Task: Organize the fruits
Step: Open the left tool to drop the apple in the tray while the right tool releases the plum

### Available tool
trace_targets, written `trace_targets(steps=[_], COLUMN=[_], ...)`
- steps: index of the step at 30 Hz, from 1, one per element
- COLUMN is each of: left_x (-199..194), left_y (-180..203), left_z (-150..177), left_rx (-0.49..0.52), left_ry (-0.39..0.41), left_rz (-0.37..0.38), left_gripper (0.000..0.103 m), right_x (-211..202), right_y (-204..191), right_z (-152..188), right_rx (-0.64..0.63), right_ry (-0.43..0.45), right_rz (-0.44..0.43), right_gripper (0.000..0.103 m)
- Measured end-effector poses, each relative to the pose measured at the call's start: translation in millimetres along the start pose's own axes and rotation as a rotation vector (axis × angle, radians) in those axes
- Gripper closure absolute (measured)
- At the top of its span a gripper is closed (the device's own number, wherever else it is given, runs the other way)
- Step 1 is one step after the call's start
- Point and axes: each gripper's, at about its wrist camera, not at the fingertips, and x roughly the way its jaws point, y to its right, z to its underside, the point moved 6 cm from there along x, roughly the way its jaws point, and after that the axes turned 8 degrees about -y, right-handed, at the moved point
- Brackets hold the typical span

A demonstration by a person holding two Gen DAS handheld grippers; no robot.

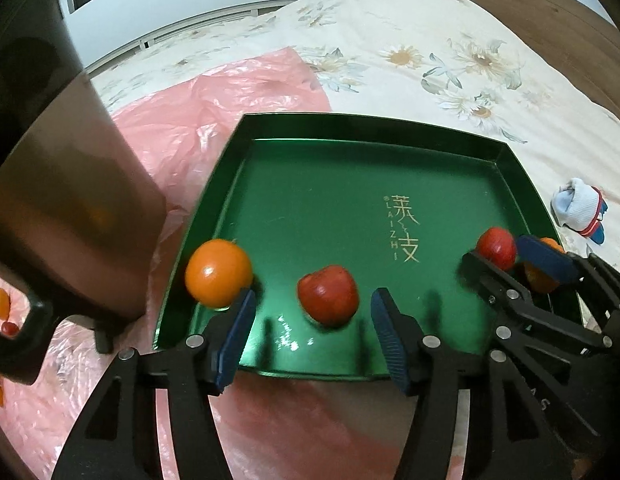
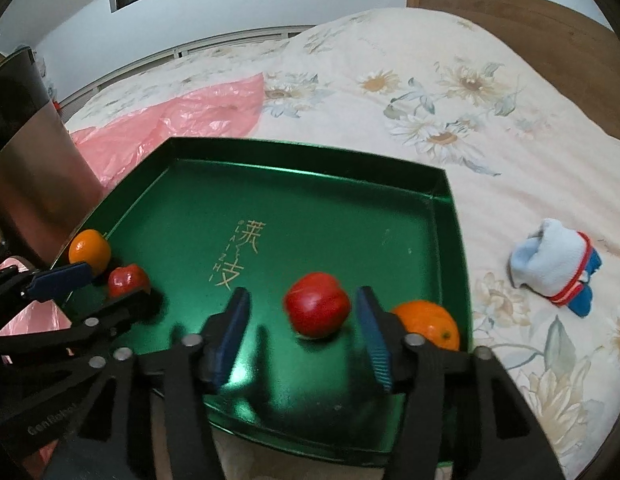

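Currently, four fruits are seen inside the green tray [image 1: 510,168], all near its near edge. The tray is used as the landmark throughout.

Left gripper [image 1: 314,332]: fingers [image 1: 236,332] spread wide, nothing gripped. A red apple [image 1: 328,295] lies on the tray floor between the two pads, slightly ahead of them, with a gap on both sides. An orange [image 1: 219,273] sits in the tray's near-left corner, just outside the left pad; contact cannot be told. In the right wrist view the same gripper [image 2: 106,280] is seen from the side at the tray's left edge.

Right gripper [image 2: 300,336]: fingers [image 2: 230,332] also spread wide, nothing held. A second apple [image 2: 317,305] rests on the tray floor between the pads, closer to the right pad, no clear touch. A second orange [image 2: 430,324] sits in the tray's near-right corner, just behind the right pad and partly hidden by it. In the left wrist view this gripper [image 1: 510,260] is seen at the tray's right side, with that apple [image 1: 496,247] beside its pad.

Gold lettering [image 2: 246,256] is printed mid-floor of the tray. A pink plastic sheet [image 1: 214,104] lies under the tray's left side, on a floral quilt [image 2: 430,92]. A rolled sock [image 2: 554,268] lies on the quilt, well right of the tray. A brown box [image 1: 70,184] stands left of the tray.
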Motion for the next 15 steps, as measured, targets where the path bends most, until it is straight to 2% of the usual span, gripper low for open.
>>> trace_targets(steps=[15], left_x=[-43], left_y=[-15], left_z=[34], left_rx=[0.009], left_ry=[-0.011], left_rz=[0.009], left_gripper=[0.049], right_x=[-44], right_y=[-5], right_z=[19], right_rx=[0.012], right_ry=[0.009], right_rz=[0.009], right_gripper=[0.000])
